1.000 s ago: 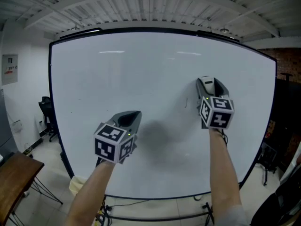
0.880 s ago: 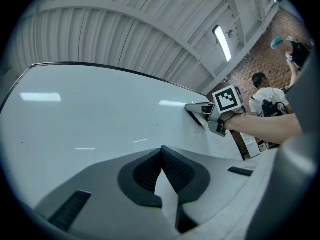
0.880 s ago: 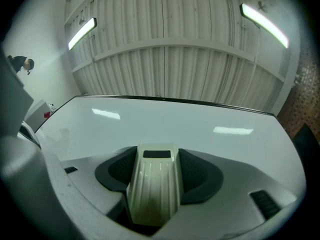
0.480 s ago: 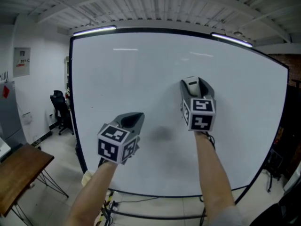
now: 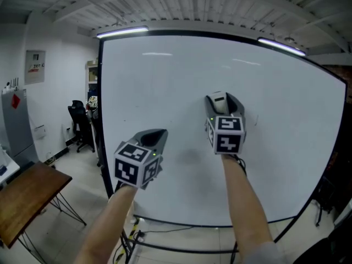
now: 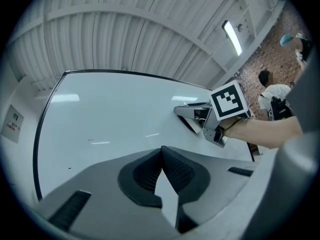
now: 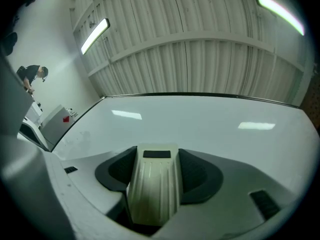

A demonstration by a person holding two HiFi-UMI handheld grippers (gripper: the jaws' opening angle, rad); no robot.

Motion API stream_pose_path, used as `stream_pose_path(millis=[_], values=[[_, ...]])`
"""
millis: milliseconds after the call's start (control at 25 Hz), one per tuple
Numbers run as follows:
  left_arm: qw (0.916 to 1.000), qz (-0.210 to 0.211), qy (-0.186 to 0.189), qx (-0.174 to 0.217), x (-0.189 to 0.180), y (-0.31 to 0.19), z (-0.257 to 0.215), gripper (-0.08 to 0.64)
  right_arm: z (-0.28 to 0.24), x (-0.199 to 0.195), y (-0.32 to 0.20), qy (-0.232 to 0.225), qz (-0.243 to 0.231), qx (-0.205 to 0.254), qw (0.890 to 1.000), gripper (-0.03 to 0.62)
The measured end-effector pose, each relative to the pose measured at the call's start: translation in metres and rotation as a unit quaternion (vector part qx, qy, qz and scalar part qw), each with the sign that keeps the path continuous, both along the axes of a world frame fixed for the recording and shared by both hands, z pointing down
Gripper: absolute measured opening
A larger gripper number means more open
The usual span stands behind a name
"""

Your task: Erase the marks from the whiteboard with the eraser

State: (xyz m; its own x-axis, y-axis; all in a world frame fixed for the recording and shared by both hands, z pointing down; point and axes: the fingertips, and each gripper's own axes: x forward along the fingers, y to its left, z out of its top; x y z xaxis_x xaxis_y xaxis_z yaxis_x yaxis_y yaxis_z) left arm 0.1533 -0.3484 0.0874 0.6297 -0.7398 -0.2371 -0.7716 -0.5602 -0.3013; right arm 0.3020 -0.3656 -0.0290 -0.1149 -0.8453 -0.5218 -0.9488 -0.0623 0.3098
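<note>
The whiteboard (image 5: 181, 70) fills the head view, mostly clean. A faint short mark (image 5: 256, 119) lies just right of my right gripper, and tiny specks (image 6: 90, 140) show in the left gripper view. My right gripper (image 5: 219, 99) is shut on a cream ribbed eraser (image 7: 152, 184), which points at the board's middle; I cannot tell if it touches. In the left gripper view the right gripper (image 6: 192, 115) is close to the board. My left gripper (image 5: 156, 135) is lower and to the left, its jaws shut (image 6: 161, 151) and empty.
A wooden table (image 5: 27, 197) stands at the lower left, with a black office chair (image 5: 80, 125) and a grey cabinet (image 5: 16, 125) behind it. Cables (image 5: 132, 238) lie under the board's stand. A person (image 6: 277, 96) is off to the right and another (image 7: 32, 76) far left.
Both grippers have slid left across the board, the right one with the eraser from the board's right part to its middle. More of the room at the left has come into view.
</note>
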Motion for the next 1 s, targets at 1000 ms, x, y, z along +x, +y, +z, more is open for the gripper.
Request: stream_pose_path(millis=[1000], values=[[0.9964, 0.084, 0.002, -0.011, 0.150, 0.018, 0.020, -0.003, 0.034, 0.226, 0.060, -0.073, 0.107, 0.013, 0.991, 0.256]])
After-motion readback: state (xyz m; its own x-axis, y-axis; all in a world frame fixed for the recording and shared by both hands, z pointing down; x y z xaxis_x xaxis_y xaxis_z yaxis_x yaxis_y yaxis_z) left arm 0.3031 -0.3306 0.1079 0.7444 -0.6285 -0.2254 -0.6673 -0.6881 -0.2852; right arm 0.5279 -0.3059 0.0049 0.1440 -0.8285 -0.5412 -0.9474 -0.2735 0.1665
